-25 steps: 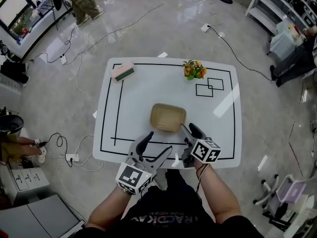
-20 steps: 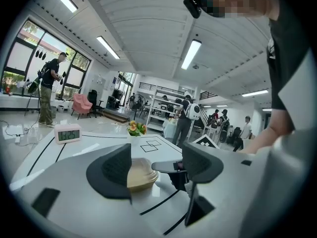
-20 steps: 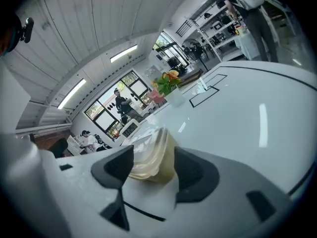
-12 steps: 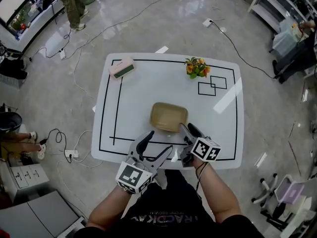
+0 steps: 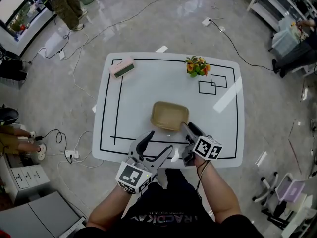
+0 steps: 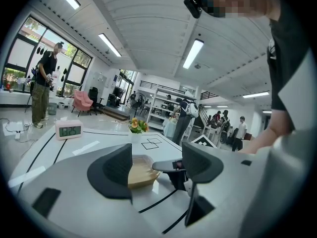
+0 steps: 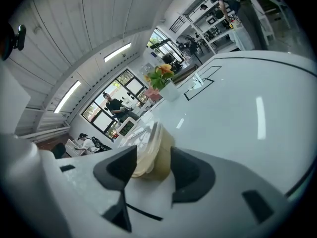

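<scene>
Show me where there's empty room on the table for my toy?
Biggest bare patch: left side of the table, between the clock and the tan tray. Also the strip between clock and flowers, and right of the tray, below the drawn squares. Crowded: the near edge, where left tongs and right tongs sit by the tray.

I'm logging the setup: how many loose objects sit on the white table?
3: a tan rectangular plastic tub near the front edge; a pink digital clock at the far-left corner; a small pot of orange flowers at far right. None appears hidden.
</scene>
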Demonstrator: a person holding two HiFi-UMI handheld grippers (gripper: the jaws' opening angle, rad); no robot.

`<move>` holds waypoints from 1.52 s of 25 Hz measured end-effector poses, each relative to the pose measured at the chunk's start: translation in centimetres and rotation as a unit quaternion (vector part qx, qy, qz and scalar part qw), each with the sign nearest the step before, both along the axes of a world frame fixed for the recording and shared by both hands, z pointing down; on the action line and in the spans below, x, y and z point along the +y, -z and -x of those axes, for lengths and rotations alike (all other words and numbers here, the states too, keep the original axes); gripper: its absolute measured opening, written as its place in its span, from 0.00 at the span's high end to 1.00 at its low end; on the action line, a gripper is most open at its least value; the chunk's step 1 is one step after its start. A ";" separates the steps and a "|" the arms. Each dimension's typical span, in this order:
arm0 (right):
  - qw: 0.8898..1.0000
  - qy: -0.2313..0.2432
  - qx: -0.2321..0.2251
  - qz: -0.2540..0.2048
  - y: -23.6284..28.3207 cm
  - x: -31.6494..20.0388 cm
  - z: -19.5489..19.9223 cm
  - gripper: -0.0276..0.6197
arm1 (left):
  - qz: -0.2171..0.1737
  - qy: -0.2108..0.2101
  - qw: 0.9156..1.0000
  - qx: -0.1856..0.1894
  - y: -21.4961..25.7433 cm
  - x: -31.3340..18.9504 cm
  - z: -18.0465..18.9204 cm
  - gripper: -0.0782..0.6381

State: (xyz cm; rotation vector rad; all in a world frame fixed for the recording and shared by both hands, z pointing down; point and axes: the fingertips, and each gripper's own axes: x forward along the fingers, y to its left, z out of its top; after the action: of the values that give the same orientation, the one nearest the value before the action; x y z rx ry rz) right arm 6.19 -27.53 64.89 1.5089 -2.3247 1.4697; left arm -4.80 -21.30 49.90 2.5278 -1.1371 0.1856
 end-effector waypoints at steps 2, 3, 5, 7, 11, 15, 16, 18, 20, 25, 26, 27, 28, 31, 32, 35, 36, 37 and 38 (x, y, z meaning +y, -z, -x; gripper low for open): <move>1.000 -0.003 -0.005 -0.001 0.0 0.1 -0.1 0.64 | 0.000 -0.001 1.000 0.000 0.0 0.3 0.1 0.45; 1.000 -0.004 -0.008 -0.002 0.1 0.2 -0.1 0.64 | 0.000 -0.001 1.000 0.000 0.0 0.4 0.1 0.45; 1.000 -0.007 -0.013 -0.002 0.1 0.4 -0.2 0.66 | 0.000 -0.002 1.000 0.000 0.1 0.6 0.1 0.45; 1.000 -0.009 -0.019 -0.001 0.1 0.6 -0.3 0.67 | 0.000 -0.004 1.000 0.000 0.1 0.7 0.1 0.45; 0.999 -0.010 -0.041 -0.003 0.4 0.9 -0.1 0.75 | 0.000 -0.008 1.000 0.000 0.2 1.0 -0.1 0.45; 0.999 -0.017 -0.051 -0.003 0.7 1.3 -0.4 0.77 | 0.000 -0.010 1.000 -0.001 0.2 1.4 -0.1 0.45; 0.998 -0.020 -0.054 -0.006 0.8 1.3 -0.5 0.77 | 0.000 -0.011 1.000 -0.001 0.3 1.4 0.0 0.45; 0.998 -0.023 -0.057 -0.012 1.3 1.4 -0.7 0.78 | -0.001 -0.011 1.000 -0.001 0.3 1.6 0.0 0.45; 0.998 -0.024 -0.054 -0.020 1.6 1.6 -1.1 0.79 | -0.004 -0.012 1.000 -0.001 0.5 1.8 0.0 0.45; 0.996 -0.021 -0.066 -0.054 4.0 2.1 -1.0 0.84 | -0.013 -0.014 1.000 -0.001 1.3 2.7 0.2 0.46; 0.995 -0.019 -0.071 -0.062 4.7 2.1 -0.7 0.85 | -0.015 -0.014 1.000 -0.001 1.5 2.9 0.3 0.46; 0.994 -0.017 -0.076 -0.070 5.4 2.2 -0.6 0.85 | -0.016 -0.014 1.000 -0.001 1.6 3.1 0.3 0.46; 0.994 -0.015 -0.079 -0.078 6.0 2.3 -0.5 0.86 | -0.017 -0.013 1.000 -0.002 1.7 3.3 0.4 0.46; 0.991 -0.009 -0.085 -0.099 7.5 2.7 -0.2 0.88 | -0.020 -0.010 1.000 -0.001 2.1 4.1 0.6 0.47; 0.991 -0.006 -0.083 -0.105 8.1 2.9 -0.1 0.88 | -0.021 -0.010 1.000 0.000 2.2 4.4 0.7 0.47; 0.989 0.010 -0.070 -0.127 9.6 3.7 0.5 0.89 | -0.026 -0.007 1.000 0.000 2.7 5.3 1.2 0.49; 0.989 0.017 -0.063 -0.135 10.1 4.0 0.8 0.89 | -0.027 -0.006 1.000 0.000 2.8 5.7 1.3 0.49; 0.988 0.024 -0.055 -0.143 10.5 4.3 1.0 0.89 | -0.028 -0.005 1.000 0.000 2.9 6.0 1.5 0.50; 0.987 0.032 -0.046 -0.151 11.0 4.6 1.3 0.89 | -0.030 -0.004 1.000 0.001 3.0 6.3 1.6 0.50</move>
State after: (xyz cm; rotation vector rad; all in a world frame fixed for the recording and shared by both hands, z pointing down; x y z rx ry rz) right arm 4.85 -22.91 53.90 1.4338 -2.7254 1.2412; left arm -6.44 -15.03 46.90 2.5835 -1.1490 0.1539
